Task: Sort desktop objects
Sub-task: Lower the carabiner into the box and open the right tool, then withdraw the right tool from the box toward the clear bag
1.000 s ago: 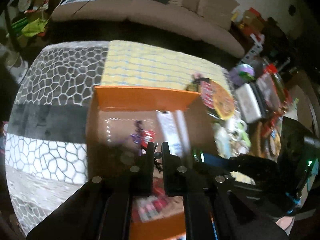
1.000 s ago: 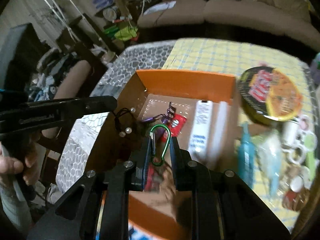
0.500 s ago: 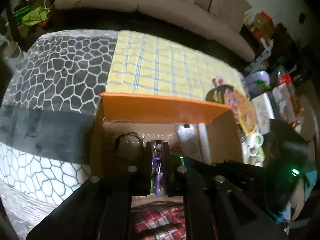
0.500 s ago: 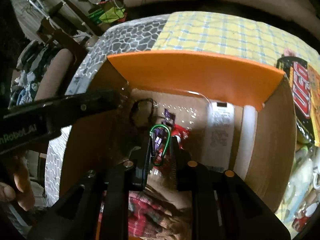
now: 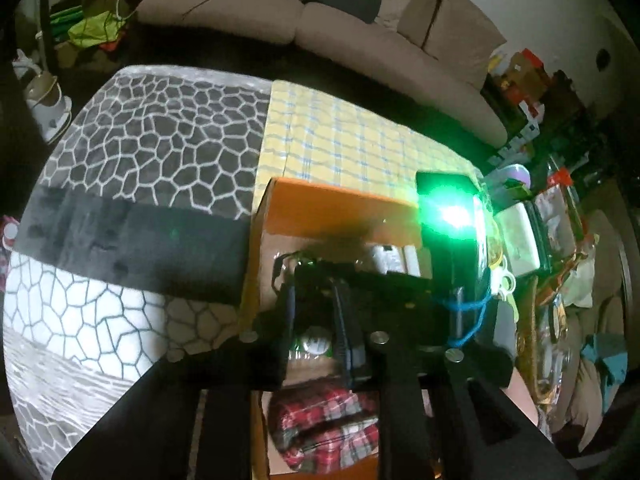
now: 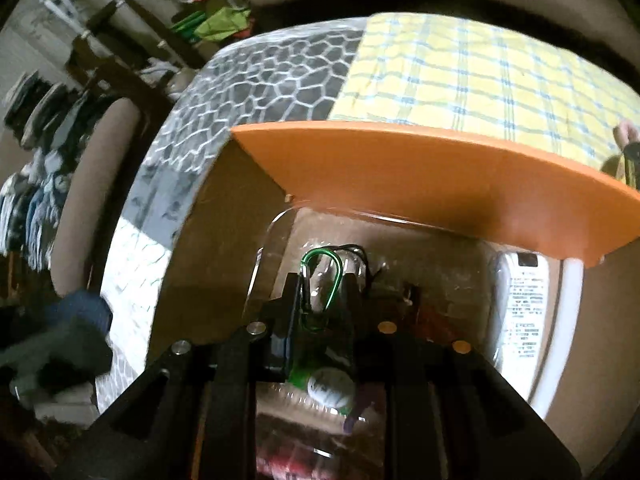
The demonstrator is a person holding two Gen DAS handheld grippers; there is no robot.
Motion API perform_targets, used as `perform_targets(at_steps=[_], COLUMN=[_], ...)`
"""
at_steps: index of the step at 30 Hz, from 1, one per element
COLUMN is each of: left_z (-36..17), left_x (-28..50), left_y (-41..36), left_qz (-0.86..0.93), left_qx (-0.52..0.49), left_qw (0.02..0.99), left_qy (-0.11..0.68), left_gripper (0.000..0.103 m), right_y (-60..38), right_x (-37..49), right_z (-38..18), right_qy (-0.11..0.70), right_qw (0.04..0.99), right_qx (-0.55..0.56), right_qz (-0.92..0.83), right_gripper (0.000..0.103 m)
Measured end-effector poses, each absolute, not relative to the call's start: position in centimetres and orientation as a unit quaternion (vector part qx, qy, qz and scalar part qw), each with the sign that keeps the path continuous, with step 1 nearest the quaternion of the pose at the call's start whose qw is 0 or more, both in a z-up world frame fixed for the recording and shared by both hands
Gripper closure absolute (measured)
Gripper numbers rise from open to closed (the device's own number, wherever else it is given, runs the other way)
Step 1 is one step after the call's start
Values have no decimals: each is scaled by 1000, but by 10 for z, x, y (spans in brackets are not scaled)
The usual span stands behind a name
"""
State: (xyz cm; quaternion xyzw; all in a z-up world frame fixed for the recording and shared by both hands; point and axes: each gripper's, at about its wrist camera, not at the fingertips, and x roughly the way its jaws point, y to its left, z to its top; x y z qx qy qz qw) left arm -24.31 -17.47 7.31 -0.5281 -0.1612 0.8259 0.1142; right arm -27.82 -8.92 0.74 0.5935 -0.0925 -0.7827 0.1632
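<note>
An open cardboard box with an orange flap (image 5: 340,212) (image 6: 400,176) stands on the table. My right gripper (image 6: 322,300) reaches down into it, shut on a green carabiner (image 6: 338,276) that stands upright between the pads. A black cord (image 6: 360,250) lies just beyond the carabiner. My left gripper (image 5: 316,308) hangs over the box, its jaws opening, with nothing gripped; a white round piece (image 5: 316,342) on the box floor shows through the gap. The right gripper's body, with a green light (image 5: 450,212), crosses in front of the left fingertips.
Inside the box lie a white printed packet (image 6: 524,300) and a red plaid item (image 5: 324,420). A yellow checked cloth (image 5: 360,140) and a pebble-patterned cover (image 5: 160,140) lie on the table. Clutter (image 5: 520,240) crowds the right side; a sofa (image 5: 320,20) stands behind.
Both grippers have sunk lower toward the box. The left jaws, shut before, now stand apart. The right gripper, still holding the carabiner, has moved across in front of the left one.
</note>
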Motion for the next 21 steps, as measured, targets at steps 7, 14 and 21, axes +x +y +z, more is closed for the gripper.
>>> perform_targets(at_steps=[7, 14, 21], left_z=[63, 74, 79], left_x=[-231, -209, -180], left_y=[-166, -149, -133], left_qz=[818, 826, 832], left_qx=[-539, -531, -528], left_qw=[119, 108, 95], left_qy=[-165, -153, -141], left_gripper=[68, 30, 11], right_y=[-71, -39, -22], right_x=[-256, -214, -163], right_z=[39, 72, 85], right_qy=[-57, -12, -4], right_qw=[153, 143, 146], right_qx=[575, 564, 554], right_qz=[-802, -813, -819], right_gripper=[74, 40, 13])
